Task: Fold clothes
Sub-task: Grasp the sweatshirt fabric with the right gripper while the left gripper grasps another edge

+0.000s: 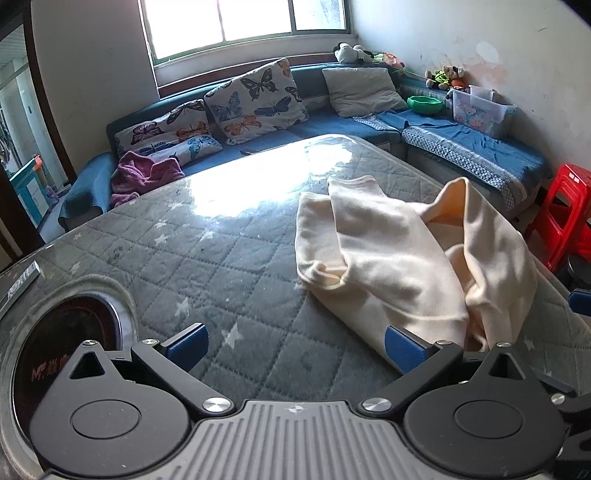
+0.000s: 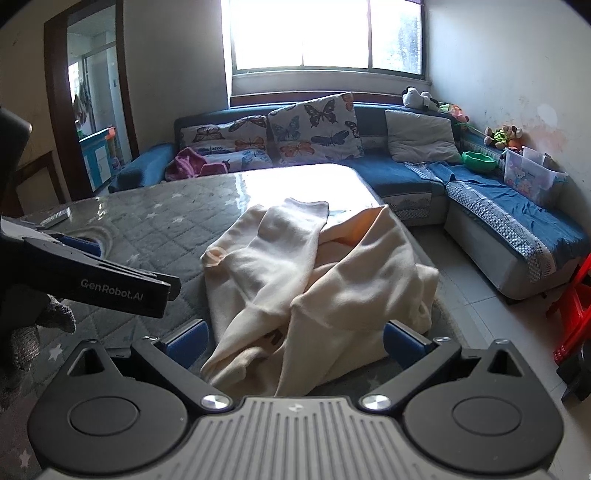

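From the left wrist, the left gripper (image 1: 295, 349) hangs spread wide, holding nothing; the crumpled cream garment (image 1: 410, 258) lies on the grey quilted table (image 1: 221, 266). From the right wrist, the right gripper (image 2: 294, 345) gapes wide above the garment's near edge.

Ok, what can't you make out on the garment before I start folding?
- Cream garment: bunched; sleeves and hem folded under, both views.
- Dark print: buried in folds, right wrist view.
- Its right edge: behind its own raised fold, left wrist view.
- Window: overexposed.
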Action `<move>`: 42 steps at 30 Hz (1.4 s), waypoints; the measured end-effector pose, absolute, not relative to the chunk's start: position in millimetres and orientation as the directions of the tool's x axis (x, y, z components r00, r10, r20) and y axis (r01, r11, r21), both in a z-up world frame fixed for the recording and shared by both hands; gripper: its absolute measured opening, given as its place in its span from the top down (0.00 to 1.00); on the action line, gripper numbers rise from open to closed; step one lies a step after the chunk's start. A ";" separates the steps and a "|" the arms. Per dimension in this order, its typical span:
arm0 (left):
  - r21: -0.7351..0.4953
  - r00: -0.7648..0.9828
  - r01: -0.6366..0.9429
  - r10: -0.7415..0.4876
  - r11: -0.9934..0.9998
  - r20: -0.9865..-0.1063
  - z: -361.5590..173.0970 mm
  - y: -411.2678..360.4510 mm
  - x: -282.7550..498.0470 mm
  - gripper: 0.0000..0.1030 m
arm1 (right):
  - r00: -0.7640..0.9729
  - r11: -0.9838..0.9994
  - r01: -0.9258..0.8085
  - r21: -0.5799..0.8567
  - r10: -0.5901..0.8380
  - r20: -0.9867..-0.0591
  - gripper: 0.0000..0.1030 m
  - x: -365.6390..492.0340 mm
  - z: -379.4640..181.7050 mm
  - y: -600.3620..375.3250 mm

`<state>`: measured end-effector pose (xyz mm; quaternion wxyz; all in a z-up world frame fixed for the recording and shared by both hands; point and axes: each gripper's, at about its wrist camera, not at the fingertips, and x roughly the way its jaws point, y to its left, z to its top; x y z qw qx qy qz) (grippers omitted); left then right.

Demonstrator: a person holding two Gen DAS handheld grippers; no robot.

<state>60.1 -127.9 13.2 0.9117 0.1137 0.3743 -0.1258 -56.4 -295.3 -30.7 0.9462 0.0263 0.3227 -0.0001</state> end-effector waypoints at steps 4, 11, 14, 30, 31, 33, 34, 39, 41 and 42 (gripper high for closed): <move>0.120 0.693 0.327 -0.151 0.937 -0.704 16.2 -137.6 70.6 0.00 | 0.795 0.998 0.037 0.057 0.006 -0.607 0.07 -42.8 -29.9 -306.1; 0.146 0.694 0.383 -0.180 0.912 -0.697 17.3 -170.4 86.8 0.00 | 0.795 0.995 0.074 0.066 -0.019 -0.607 0.16 -24.2 -30.8 -327.3; 0.143 0.688 0.397 -0.191 0.907 -0.700 15.2 -184.3 96.3 0.01 | 0.793 0.994 0.088 0.066 -0.029 -0.609 0.20 -21.0 -31.5 -336.8; 0.132 0.621 0.399 -0.162 0.907 -0.767 -24.0 -246.8 160.2 0.27 | 0.780 0.990 0.141 0.012 -0.103 -0.618 0.30 29.3 -38.9 -380.1; 0.132 0.616 0.397 -0.157 0.908 -0.772 -26.7 -246.5 162.2 0.30 | 0.780 0.990 0.138 0.009 -0.103 -0.617 0.31 34.8 -39.1 -381.6; 0.112 0.597 0.400 -0.166 0.909 -0.785 -31.4 -243.2 166.3 0.53 | 0.782 0.992 0.128 0.013 -0.092 -0.616 0.33 46.1 -40.0 -384.3; 0.100 0.590 0.404 -0.176 0.909 -0.788 -32.5 -241.0 167.7 0.57 | 0.783 0.993 0.120 0.016 -0.085 -0.617 0.34 53.5 -40.9 -385.5; 0.067 0.582 0.414 -0.207 0.908 -0.787 -30.9 -231.8 168.8 0.85 | 0.765 0.995 0.091 0.032 -0.049 -0.642 0.45 85.7 -51.9 -387.6; 0.056 0.581 0.411 -0.214 0.910 -0.785 -29.4 -227.3 168.3 0.85 | 0.753 0.995 0.087 0.045 -0.036 -0.657 0.55 96.0 -58.7 -389.7; 0.049 0.580 0.410 -0.219 0.911 -0.785 -28.6 -225.1 168.0 0.85 | 0.746 0.995 0.088 0.056 -0.029 -0.665 0.60 99.3 -61.8 -391.3</move>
